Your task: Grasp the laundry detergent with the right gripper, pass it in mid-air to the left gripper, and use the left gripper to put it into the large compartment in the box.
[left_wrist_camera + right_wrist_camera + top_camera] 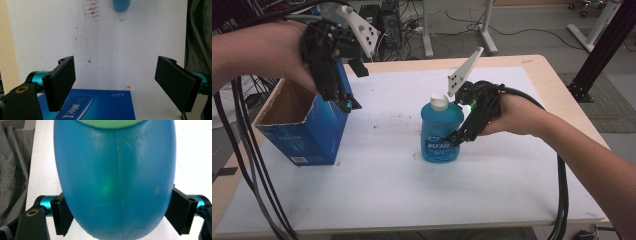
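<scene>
At the table's left, the blue box [307,127] stands open-topped near the edge of the white mat [402,190]. The left gripper [348,103] hovers over the box's right wall, jaws wide apart and holding nothing. Right of centre, the blue bottle [441,132] stands upright, long axis vertical, white cap [439,101] uppermost. The right gripper [455,137] reaches it from the right, jaws pressed against both flanks. The box lies well apart to the bottle's left, so any transfer runs leftward.

blue bottle [441,131] | white cap | upright | mid-table, right of blue box [309,130]
</scene>
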